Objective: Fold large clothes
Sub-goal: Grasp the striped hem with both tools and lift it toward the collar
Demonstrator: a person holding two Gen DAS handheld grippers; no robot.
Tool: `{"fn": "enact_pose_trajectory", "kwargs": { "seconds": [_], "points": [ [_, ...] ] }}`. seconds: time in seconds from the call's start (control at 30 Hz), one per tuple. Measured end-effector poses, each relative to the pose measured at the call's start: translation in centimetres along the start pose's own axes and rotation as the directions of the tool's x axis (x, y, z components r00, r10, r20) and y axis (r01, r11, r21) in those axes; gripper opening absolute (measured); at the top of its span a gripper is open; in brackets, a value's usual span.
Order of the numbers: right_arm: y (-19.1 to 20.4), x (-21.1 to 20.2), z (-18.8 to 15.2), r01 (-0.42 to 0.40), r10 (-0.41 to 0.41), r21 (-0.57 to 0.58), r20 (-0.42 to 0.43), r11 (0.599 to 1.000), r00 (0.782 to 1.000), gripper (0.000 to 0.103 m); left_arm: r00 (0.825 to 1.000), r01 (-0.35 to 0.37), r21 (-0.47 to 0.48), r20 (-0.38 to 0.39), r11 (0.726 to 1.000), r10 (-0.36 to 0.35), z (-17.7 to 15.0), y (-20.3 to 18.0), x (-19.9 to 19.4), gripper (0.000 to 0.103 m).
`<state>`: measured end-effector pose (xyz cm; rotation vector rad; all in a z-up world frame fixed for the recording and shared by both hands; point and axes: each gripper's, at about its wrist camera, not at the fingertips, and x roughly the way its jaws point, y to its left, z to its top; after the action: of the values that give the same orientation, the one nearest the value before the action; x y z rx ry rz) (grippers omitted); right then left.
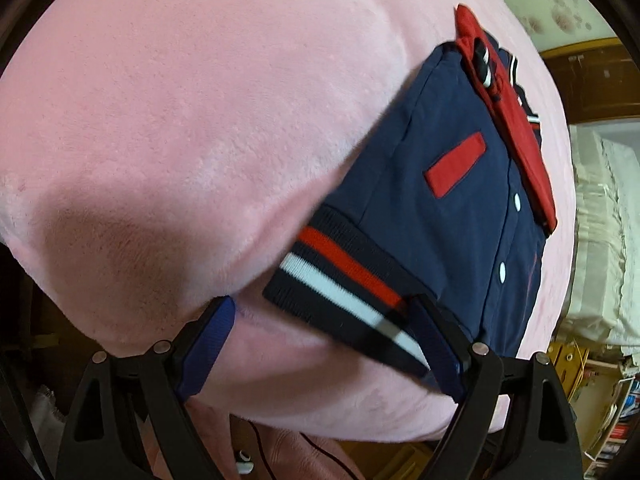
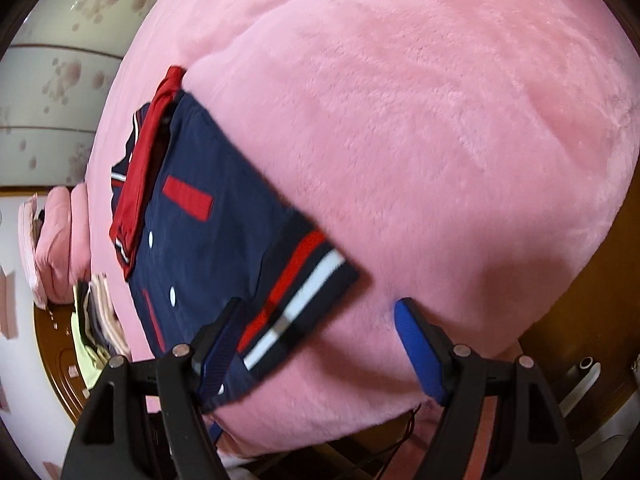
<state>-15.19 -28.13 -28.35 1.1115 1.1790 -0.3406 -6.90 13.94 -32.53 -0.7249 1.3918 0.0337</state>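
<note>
Clearly soft and light: navy snap-button jacket with red sleeves (image 1: 452, 184) lying on fluffy pink blanket (image 1: 192, 120), at 2 o'clock. Left gripper (image 1: 324, 344) and right gripper (image 2: 320, 344), jaws apart, straddling striped ribbed hem (image 1: 344, 284); thicker, firmer hold there.

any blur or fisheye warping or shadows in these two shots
Left wrist view: heavy fisheye bulge on the fuzzy pink blanket, a soft shadow at lower left, and motion smear on the navy jacket's striped knit hem. Right wrist view: same bulge, hem stripes smeared, floral wall soft.
</note>
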Motion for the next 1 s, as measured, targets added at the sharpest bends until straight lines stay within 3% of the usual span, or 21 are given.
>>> {"fn": "enact_pose_trajectory", "kwargs": {
  "seconds": [0.07, 0.13, 0.2, 0.27, 0.3, 0.37, 0.43, 0.57, 0.67, 0.73, 0.83, 1.0],
  "points": [
    [0.0, 0.0, 0.3, 0.007, -0.007, -0.001, 0.014, 1.0, 1.0, 0.06, 1.0, -0.003, 0.012, 0.015, 1.0, 0.003, 0.0, -0.1, -0.2, 0.083],
    [0.2, 0.1, 0.4, -0.001, 0.001, -0.01, 0.017, 1.0, 1.0, 0.045, 1.0, -0.015, 0.036, 0.028, 0.999, 0.014, 0.1, -0.5, -0.7, 0.067],
    [0.4, 0.2, 0.7, -0.019, 0.019, -0.026, 0.009, 0.999, 1.0, 0.038, 0.999, -0.012, 0.057, 0.037, 0.998, 0.01, 0.5, -1.2, -0.9, 0.056],
    [0.5, 0.1, 0.7, -0.05, 0.05, -0.034, 0.0, 0.998, 0.999, 0.02, 0.999, -0.003, 0.054, 0.04, 0.999, 0.001, 1.0, -1.8, -1.2, 0.045],
    [0.5, 0.2, 0.7, -0.065, 0.065, -0.029, -0.004, 0.997, 0.998, 0.017, 0.999, 0.005, 0.05, 0.045, 0.999, -0.007, 1.1, -1.9, -1.3, 0.031],
    [0.6, 0.1, 0.7, -0.122, 0.122, 0.002, -0.012, 0.993, 0.992, 0.009, 0.998, -0.007, 0.047, 0.056, 0.999, 0.004, 1.3, -2.1, -1.7, 0.022],
    [1.2, -0.1, 0.5, -0.148, 0.148, 0.003, -0.018, 0.989, 0.989, 0.008, 0.997, -0.014, 0.036, 0.073, 0.999, 0.011, 1.4, -2.4, -2.1, 0.014],
    [3.3, -0.8, 0.4, -0.205, 0.205, -0.045, -0.024, 0.978, 0.979, 0.008, 0.994, 0.019, 0.025, 0.111, 1.0, -0.022, 1.8, -3.1, -3.9, 0.01],
    [4.9, -1.4, 0.7, -0.259, 0.258, -0.049, -0.034, 0.965, 0.966, 0.008, 0.989, -0.048, 0.03, 0.144, 0.998, 0.043, 2.4, -4.8, -5.3, 0.008],
    [6.3, -1.9, 0.9, -0.28, 0.279, -0.081, -0.029, 0.957, 0.96, 0.008, 0.983, -0.053, 0.047, 0.176, 0.997, 0.044, 3.0, -5.9, -6.4, 0.006],
    [8.6, -2.9, 1.5, -0.325, 0.327, -0.119, -0.001, 0.938, 0.945, 0.008, 0.971, -0.041, 0.104, 0.237, 0.994, 0.016, 4.3, -8.3, -8.5, 0.005],
    [11.7, -4.7, 2.9, -0.369, 0.385, -0.159, 0.082, 0.916, 0.919, 0.008, 0.968, -0.032, 0.144, 0.252, 0.989, -0.006, 7.3, -11.2, -9.5, 0.004]
  ]
}}
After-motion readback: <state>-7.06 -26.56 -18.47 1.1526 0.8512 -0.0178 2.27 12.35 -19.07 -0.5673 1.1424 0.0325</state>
